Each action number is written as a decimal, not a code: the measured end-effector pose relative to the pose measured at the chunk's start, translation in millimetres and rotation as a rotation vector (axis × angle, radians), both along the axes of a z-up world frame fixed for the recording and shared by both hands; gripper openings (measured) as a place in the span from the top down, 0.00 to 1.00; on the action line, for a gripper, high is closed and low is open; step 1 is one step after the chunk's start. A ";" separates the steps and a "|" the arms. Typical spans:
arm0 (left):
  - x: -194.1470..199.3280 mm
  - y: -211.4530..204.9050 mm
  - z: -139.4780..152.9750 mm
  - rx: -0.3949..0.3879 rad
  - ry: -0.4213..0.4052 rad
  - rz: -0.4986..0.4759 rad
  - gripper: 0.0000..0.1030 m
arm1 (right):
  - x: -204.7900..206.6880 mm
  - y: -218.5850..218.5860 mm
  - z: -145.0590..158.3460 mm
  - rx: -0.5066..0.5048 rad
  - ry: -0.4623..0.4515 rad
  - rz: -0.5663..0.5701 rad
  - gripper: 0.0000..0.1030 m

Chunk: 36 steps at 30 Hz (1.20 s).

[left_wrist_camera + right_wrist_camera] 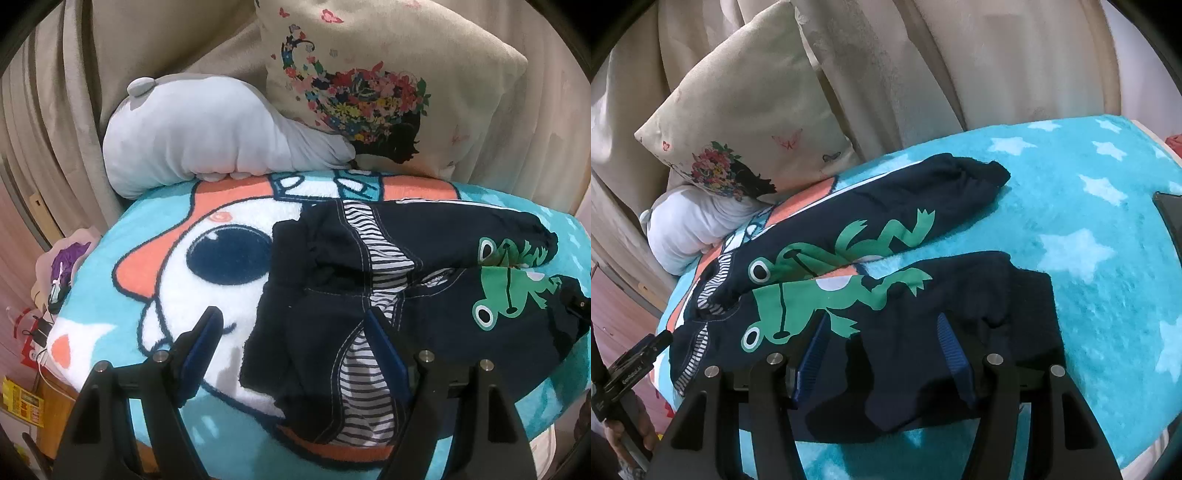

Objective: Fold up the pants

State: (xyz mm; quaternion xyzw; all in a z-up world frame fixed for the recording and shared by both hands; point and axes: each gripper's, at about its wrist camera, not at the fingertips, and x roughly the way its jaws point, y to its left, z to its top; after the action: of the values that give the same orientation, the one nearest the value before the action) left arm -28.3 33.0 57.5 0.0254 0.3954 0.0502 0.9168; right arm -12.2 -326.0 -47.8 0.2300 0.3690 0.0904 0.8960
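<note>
Rumpled navy pants [424,229] on fluffy blanket [122,236]

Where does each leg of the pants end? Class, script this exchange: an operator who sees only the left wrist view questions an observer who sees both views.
Observer: The far leg ends in a gathered cuff lying on the blanket, apart from the other leg.
Operator: And the near leg?
Observer: The near leg ends just beyond the right hand-held gripper, also on the blanket.
Operator: Is that hand-held gripper pinching it?
Observer: No. Its jaws stand open over the near leg, and the pads are not squeezing the cloth.
</note>
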 end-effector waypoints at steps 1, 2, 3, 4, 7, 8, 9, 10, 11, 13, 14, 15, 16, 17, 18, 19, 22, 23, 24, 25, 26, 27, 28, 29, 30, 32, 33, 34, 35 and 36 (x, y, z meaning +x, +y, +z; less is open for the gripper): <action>0.8 -0.2 -0.6 0.001 0.002 0.000 0.25 | 0.2 0.2 0.0 0.000 -0.001 0.000 0.37; 1.9 -0.1 -1.4 0.001 0.005 0.001 0.25 | 0.2 0.2 0.0 0.001 -0.002 -0.001 0.37; 2.9 0.2 -2.1 0.000 0.007 0.000 0.25 | 0.7 0.1 0.4 0.003 -0.003 0.002 0.37; 3.7 0.1 -2.8 0.000 0.010 0.000 0.25 | 1.2 0.0 0.7 0.004 -0.005 0.003 0.37; 5.6 -0.8 -5.4 0.002 0.017 0.001 0.25 | 1.8 1.3 1.2 -0.002 -0.003 0.005 0.37; 6.4 -0.9 -6.3 0.001 0.021 0.001 0.25 | 2.3 1.7 1.5 -0.003 -0.002 0.006 0.37; 7.2 -1.0 -6.9 0.001 0.023 0.001 0.25 | 2.8 2.1 1.7 -0.004 -0.001 0.007 0.37; 8.2 -1.2 -7.8 0.002 0.026 0.000 0.25 | 3.0 2.2 2.3 -0.004 -0.001 0.008 0.37; 9.1 -1.1 -8.6 0.002 0.029 0.000 0.25 | 3.4 2.1 2.7 -0.004 0.000 0.009 0.37; 11.6 -1.0 -9.9 -0.001 0.039 -0.005 0.25 | 4.9 1.8 3.8 -0.003 0.003 0.018 0.37; 14.4 -0.2 -9.5 -0.007 0.047 -0.017 0.25 | 7.5 1.9 6.2 -0.001 0.008 0.037 0.37; 16.6 0.9 -8.5 -0.011 0.051 -0.029 0.25 | 10.4 1.7 8.9 0.002 0.012 0.055 0.37; 21.7 3.2 -4.9 -0.019 0.055 -0.053 0.25 | 15.5 0.9 15.2 0.009 0.016 0.086 0.37; 25.6 5.3 -1.3 -0.026 0.055 -0.070 0.25 | 20.9 0.2 23.7 0.010 0.016 0.117 0.37; 30.7 8.6 3.3 -0.035 0.051 -0.087 0.25 | 25.2 0.7 31.4 -0.001 0.011 0.140 0.37; 37.8 12.1 8.3 -0.040 0.045 -0.105 0.25 | 30.3 2.8 41.4 -0.029 0.004 0.171 0.37; 68.5 20.1 17.8 -0.041 0.049 -0.133 0.20 | 53.8 16.7 72.6 -0.203 -0.051 0.241 0.30; 81.3 21.3 18.2 -0.047 0.059 -0.143 0.19 | 60.3 20.9 76.5 -0.243 -0.063 0.250 0.29; 94.0 21.4 17.5 -0.054 0.073 -0.155 0.19 | 76.7 29.9 81.0 -0.316 -0.075 0.275 0.29; 108.2 20.3 15.4 -0.067 0.096 -0.169 0.19 | 89.7 36.2 81.5 -0.351 -0.073 0.298 0.29; 122.6 17.3 12.0 -0.083 0.124 -0.192 0.19 | 100.7 40.6 80.8 -0.371 -0.067 0.318 0.29; 134.1 13.7 8.0 -0.099 0.152 -0.216 0.19 | 123.2 50.6 76.8 -0.408 -0.045 0.364 0.29; 145.3 9.1 3.0 -0.120 0.184 -0.240 0.19 | 134.6 53.7 73.2 -0.429 -0.029 0.381 0.29; 158.0 3.8 -3.5 -0.148 0.228 -0.267 0.19 | 155.5 62.3 65.5 -0.470 0.005 0.406 0.29; 167.7 -0.1 -9.5 -0.170 0.264 -0.287 0.19 | 171.0 67.9 58.2 -0.495 0.035 0.427 0.29; 186.1 -6.7 -21.5 -0.195 0.324 -0.309 0.19 | 193.2 74.4 46.7 -0.500 0.072 0.469 0.29; 193.5 -8.2 -25.9 -0.197 0.341 -0.315 0.19 | 201.7 75.8 42.0 -0.491 0.089 0.488 0.29; 201.2 -8.9 -30.1 -0.201 0.353 -0.320 0.19 | 213.2 76.9 36.7 -0.480 0.112 0.502 0.29; 208.6 -8.6 -34.1 -0.208 0.364 -0.327 0.19 | 221.0 76.7 32.4 -0.467 0.125 0.514 0.29; 215.9 -8.4 -38.7 -0.216 0.382 -0.342 0.19 | 226.4 76.9 28.5 -0.453 0.139 0.532 0.29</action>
State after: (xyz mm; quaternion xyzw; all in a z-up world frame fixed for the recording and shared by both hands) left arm 187.6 24.6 18.8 0.0028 0.5540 -0.1538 0.8182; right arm 214.2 -249.2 -19.3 -0.0728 0.4868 0.2204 0.8421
